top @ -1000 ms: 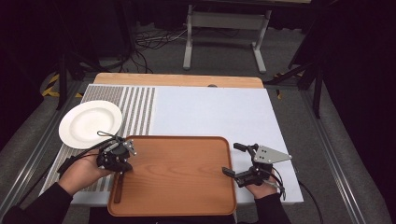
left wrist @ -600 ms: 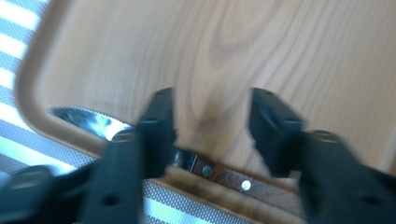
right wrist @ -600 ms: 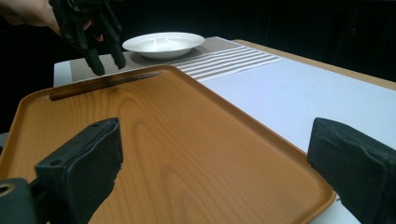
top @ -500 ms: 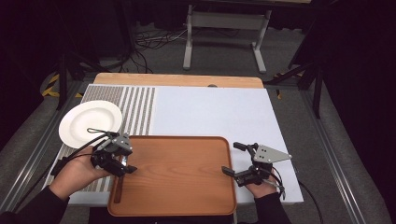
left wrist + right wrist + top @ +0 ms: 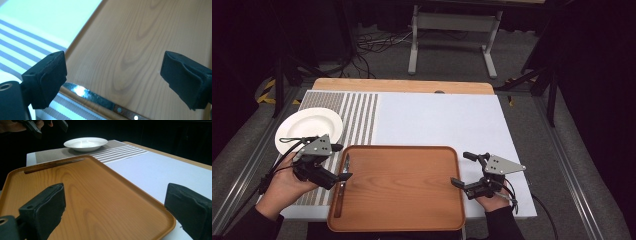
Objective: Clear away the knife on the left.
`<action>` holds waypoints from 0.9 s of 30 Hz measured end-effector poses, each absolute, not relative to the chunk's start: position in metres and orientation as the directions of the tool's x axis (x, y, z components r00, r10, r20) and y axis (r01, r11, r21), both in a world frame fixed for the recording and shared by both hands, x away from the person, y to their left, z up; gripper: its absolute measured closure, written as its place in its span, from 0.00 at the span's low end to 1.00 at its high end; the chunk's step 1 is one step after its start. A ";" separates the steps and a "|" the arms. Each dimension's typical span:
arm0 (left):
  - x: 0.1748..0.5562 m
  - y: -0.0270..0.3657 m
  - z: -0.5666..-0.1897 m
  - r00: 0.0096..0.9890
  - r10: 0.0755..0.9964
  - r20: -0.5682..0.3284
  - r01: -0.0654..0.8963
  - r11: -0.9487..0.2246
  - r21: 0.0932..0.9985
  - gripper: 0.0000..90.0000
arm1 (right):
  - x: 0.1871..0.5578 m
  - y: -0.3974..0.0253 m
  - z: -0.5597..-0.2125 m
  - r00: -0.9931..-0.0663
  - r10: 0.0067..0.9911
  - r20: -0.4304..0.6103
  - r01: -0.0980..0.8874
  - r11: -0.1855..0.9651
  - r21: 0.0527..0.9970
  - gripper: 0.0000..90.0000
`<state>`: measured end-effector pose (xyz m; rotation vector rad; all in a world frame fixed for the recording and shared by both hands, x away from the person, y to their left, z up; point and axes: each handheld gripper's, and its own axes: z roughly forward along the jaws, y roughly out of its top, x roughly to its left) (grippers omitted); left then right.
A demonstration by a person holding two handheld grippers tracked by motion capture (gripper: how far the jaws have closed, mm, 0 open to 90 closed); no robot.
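Note:
A wooden tray (image 5: 402, 200) lies at the near middle of the table. A knife (image 5: 342, 186) with a brown handle rests along the tray's left side, blade pointing away from me. My left gripper (image 5: 341, 161) hovers open just above the knife's blade end. In the left gripper view the serrated blade (image 5: 86, 93) and riveted handle (image 5: 128, 114) lie below my open left gripper (image 5: 115, 72), untouched. My right gripper (image 5: 463, 169) stands open at the tray's right edge, holding nothing. The right gripper view looks across the tray (image 5: 95, 192) to the knife (image 5: 53, 164).
A white plate (image 5: 309, 127) sits on the striped placemat (image 5: 362, 115) at the far left, beyond the left hand. A white mat (image 5: 442, 122) covers the table behind and right of the tray. The table's front edge is close to both hands.
My left gripper has drawn back to the left and risen off the tray's edge. The knife now lies free along the tray's left side. The right gripper has stayed put.

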<state>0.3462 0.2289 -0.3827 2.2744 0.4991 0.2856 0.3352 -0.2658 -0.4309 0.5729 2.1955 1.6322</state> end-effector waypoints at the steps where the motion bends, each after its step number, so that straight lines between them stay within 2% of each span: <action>1: 0.345 0.230 -0.383 0.898 0.438 0.051 0.257 -0.614 0.746 0.09 | 0.335 -0.266 -0.431 -0.859 0.511 -0.035 0.114 0.257 0.960 0.05; 9: 0.338 0.240 -0.388 0.890 0.451 0.070 0.203 -0.529 0.824 0.02 | 0.335 -0.266 -0.431 -0.859 0.511 -0.035 0.114 0.258 0.959 0.05; 21: 0.327 0.266 -0.405 0.861 0.504 0.072 0.123 -0.342 0.931 0.00 | 0.334 -0.267 -0.431 -0.855 0.517 -0.039 0.110 0.255 0.961 0.04; 27: 0.324 0.280 -0.417 0.852 0.522 0.024 0.124 -0.246 0.961 0.00 | 0.333 -0.267 -0.431 -0.853 0.519 -0.045 0.107 0.259 0.960 0.04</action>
